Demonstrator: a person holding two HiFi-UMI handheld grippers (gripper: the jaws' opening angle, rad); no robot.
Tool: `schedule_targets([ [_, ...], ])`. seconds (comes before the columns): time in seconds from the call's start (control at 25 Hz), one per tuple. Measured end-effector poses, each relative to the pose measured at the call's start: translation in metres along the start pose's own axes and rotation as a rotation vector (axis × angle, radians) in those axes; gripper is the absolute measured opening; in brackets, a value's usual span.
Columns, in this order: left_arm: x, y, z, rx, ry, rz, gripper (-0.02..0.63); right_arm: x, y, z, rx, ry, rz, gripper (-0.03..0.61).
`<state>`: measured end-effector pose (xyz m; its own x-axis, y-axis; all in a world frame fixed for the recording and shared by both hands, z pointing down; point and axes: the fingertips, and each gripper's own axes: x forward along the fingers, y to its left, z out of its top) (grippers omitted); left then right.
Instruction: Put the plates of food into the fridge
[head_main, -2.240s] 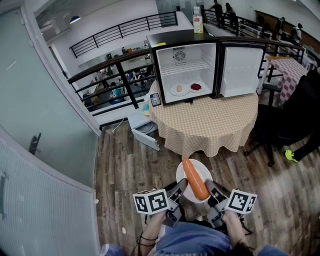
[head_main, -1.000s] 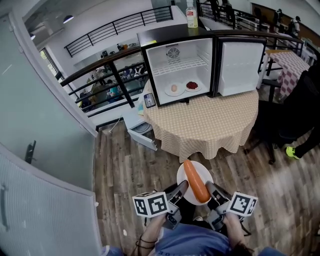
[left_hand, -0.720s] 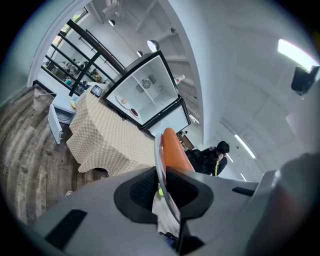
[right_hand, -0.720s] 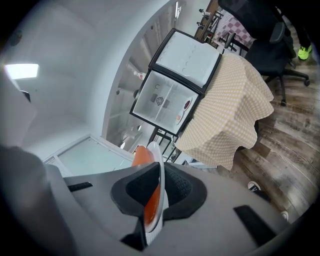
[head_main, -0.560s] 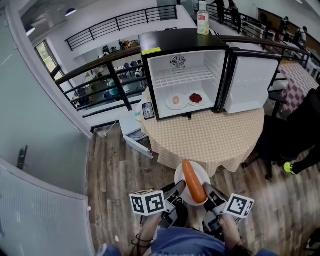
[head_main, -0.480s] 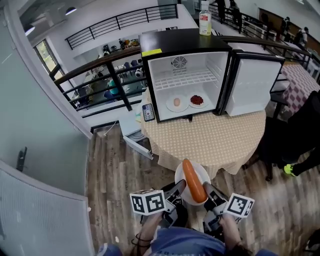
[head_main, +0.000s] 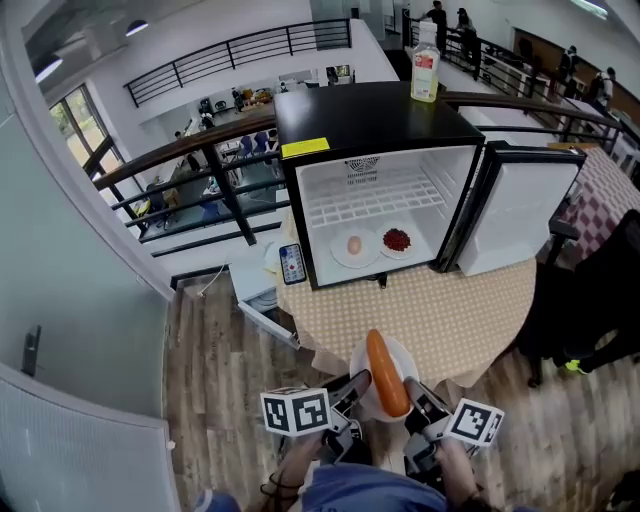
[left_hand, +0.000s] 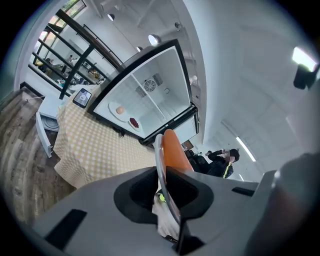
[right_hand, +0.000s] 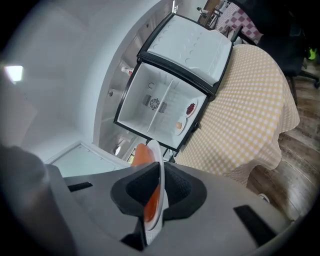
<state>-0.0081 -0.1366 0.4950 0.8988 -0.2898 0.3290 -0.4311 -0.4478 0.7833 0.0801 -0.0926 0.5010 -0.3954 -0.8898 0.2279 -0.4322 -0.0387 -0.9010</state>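
Down low in the head view, the left gripper (head_main: 353, 386) and the right gripper (head_main: 416, 393) each pinch an opposite edge of 1 white plate (head_main: 405, 351). The left gripper view shows its jaws closed narrowly on the thin plate rim (left_hand: 158, 150), and the right gripper view shows the same on the other side, the rim (right_hand: 158, 159) wedged between the 2 dark pads. A marker cube sits on each gripper, the left cube (head_main: 297, 411) and the right cube (head_main: 473, 422).

On the plate lies a long orange food (head_main: 385, 372), running lengthwise away from the person. The plate hangs in the air at the near edge of a round table (head_main: 455, 312) covered in a yellow checked cloth, well apart from the fridge (head_main: 370, 120).

That fridge stands on the table's far side, black outside, white inside, its door (head_main: 515, 215) swung wide to the right. On its floor, below a wire shelf (head_main: 370, 198), rest 2 small plates side by side: the pale-item plate (head_main: 354, 246) on the left and the red-food plate (head_main: 397, 241) on the right. A bottle (head_main: 426, 62) stands on top of the fridge, and a phone (head_main: 292, 263) leans beside its left wall.
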Motion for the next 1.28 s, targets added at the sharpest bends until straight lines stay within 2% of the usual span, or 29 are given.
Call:
schedule_targets([
  [0.2, 0.012, 0.014, 0.032, 0.016, 0.012, -0.009, 0.058, 0.038, 0.017, 0.018, 0.063, -0.033, 0.1, 0.031],
  [0.36, 0.018, 0.022, 0.049, 0.022, 0.014, -0.012, 0.058, 0.05, 0.007, 0.026, 0.03, -0.03, 0.033, 0.031],
  [0.48, 0.021, 0.026, 0.053, 0.008, 0.02, -0.009, 0.058, 0.06, 0.015, 0.029, 0.062, -0.03, 0.086, 0.031],
  [0.6, 0.023, 0.026, 0.059, -0.006, 0.019, -0.026, 0.059, 0.06, 0.004, 0.033, 0.043, -0.011, 0.022, 0.031],
  [0.8, 0.033, 0.02, 0.079, -0.022, -0.002, -0.068, 0.06, 0.069, 0.006, 0.05, 0.117, -0.008, 0.057, 0.028],
  [0.96, 0.048, 0.014, 0.103, 0.016, -0.046, -0.075, 0.065, 0.081, 0.01, 0.082, 0.103, 0.009, 0.092, 0.029],
  [1.12, 0.074, 0.001, 0.138, 0.051, -0.102, -0.116, 0.094, 0.1, 0.013, 0.126, 0.11, 0.022, 0.129, 0.029],
  [1.28, 0.099, -0.008, 0.178, 0.107, -0.139, -0.121, 0.1, 0.12, 0.017, 0.171, 0.076, 0.031, 0.145, 0.029],
])
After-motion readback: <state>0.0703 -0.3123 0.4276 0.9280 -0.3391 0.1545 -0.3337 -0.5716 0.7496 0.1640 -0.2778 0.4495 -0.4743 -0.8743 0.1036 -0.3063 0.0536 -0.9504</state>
